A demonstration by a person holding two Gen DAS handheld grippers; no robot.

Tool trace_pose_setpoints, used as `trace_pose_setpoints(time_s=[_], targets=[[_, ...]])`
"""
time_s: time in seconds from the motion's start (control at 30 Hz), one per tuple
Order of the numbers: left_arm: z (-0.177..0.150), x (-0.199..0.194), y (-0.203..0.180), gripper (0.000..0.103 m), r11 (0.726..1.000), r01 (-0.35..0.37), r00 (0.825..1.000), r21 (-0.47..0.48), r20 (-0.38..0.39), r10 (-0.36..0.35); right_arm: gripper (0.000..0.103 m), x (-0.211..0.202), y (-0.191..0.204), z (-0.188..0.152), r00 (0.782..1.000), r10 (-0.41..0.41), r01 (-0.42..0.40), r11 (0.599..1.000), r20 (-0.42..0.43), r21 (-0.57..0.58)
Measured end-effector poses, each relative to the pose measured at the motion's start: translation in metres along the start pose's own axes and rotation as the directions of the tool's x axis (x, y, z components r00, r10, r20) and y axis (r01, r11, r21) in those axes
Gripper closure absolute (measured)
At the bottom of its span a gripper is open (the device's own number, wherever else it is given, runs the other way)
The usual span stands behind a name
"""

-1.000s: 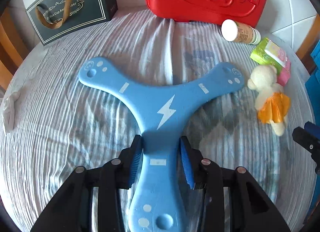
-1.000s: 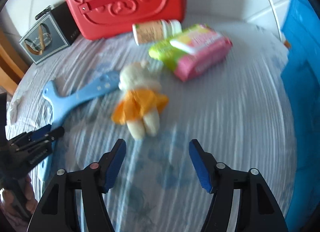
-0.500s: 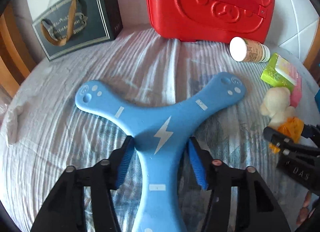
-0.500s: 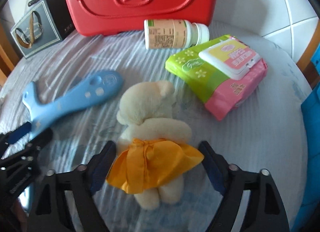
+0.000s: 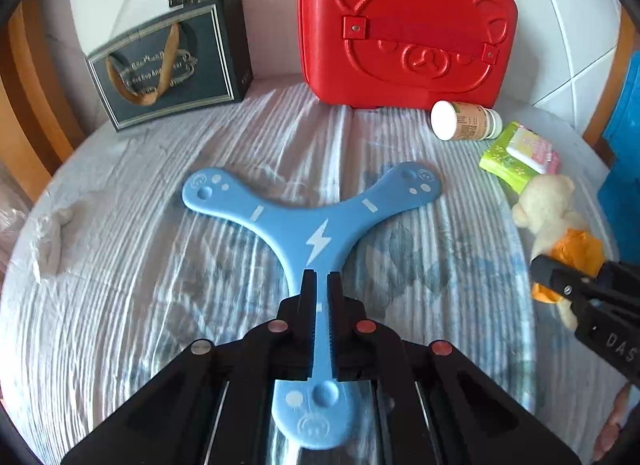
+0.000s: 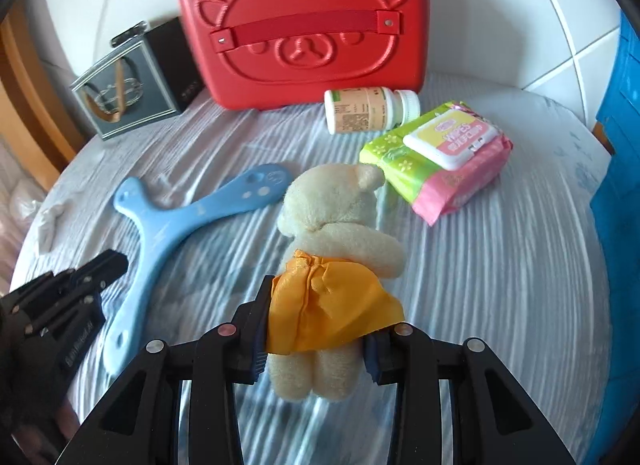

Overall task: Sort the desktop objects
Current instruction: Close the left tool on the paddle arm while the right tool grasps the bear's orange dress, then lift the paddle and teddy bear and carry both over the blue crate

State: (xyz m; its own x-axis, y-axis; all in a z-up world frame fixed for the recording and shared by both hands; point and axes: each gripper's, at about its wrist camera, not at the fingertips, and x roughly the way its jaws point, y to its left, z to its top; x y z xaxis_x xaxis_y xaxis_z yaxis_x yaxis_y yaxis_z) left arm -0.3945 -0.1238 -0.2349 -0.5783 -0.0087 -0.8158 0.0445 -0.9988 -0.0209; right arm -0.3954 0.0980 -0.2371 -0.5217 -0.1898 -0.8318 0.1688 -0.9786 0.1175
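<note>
Three-armed blue boomerang (image 5: 316, 241), fuzzy cream bear (image 6: 332, 221), crinkled cloth (image 5: 160, 265)

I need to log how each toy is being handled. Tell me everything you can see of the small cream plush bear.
The small cream plush bear is a fuzzy soft toy in a crinkled orange fabric skirt, lying face down on the striped bedcover, head pointing toward the green-and-pink wipes pack, one ear right by its corner. Its stubby legs point toward the camera. The right tongs are closing on its hips and skirt, their pads against both sides.
</note>
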Motion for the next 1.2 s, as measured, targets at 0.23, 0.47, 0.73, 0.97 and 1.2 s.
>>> trace_pose_setpoints(time_s=[0.23,0.47,0.73,0.97,1.2], targets=[[0.004,0.025,0.014,0.082,0.993,0.103,0.992,-0.064,-0.068,-0.107,0.065,0.009,0.004,-0.009,1.000,0.009,-0.008,1.000,-0.027,0.007],[-0.002,0.058,0.015,0.031,0.998,-0.011,0.999,-0.060,-0.035,0.009,0.065,0.034,0.006,-0.009,0.999,-0.007,0.006,1.000,-0.050,-0.017],[-0.005,0.063,0.022,0.001,0.992,-0.082,0.997,-0.093,-0.025,0.080,0.044,0.054,0.005,-0.015,0.999,-0.023,0.023,1.000,-0.047,-0.002],[-0.002,0.058,0.008,0.059,0.999,-0.041,0.999,-0.004,0.027,0.041,0.056,0.062,0.006,-0.012,0.996,-0.091,0.091,0.995,-0.004,-0.027],[-0.003,0.024,0.000,0.059,0.997,-0.076,0.992,0.021,0.104,0.073,0.062,0.039,0.016,-0.009,0.999,-0.021,0.022,0.999,0.026,-0.029]])
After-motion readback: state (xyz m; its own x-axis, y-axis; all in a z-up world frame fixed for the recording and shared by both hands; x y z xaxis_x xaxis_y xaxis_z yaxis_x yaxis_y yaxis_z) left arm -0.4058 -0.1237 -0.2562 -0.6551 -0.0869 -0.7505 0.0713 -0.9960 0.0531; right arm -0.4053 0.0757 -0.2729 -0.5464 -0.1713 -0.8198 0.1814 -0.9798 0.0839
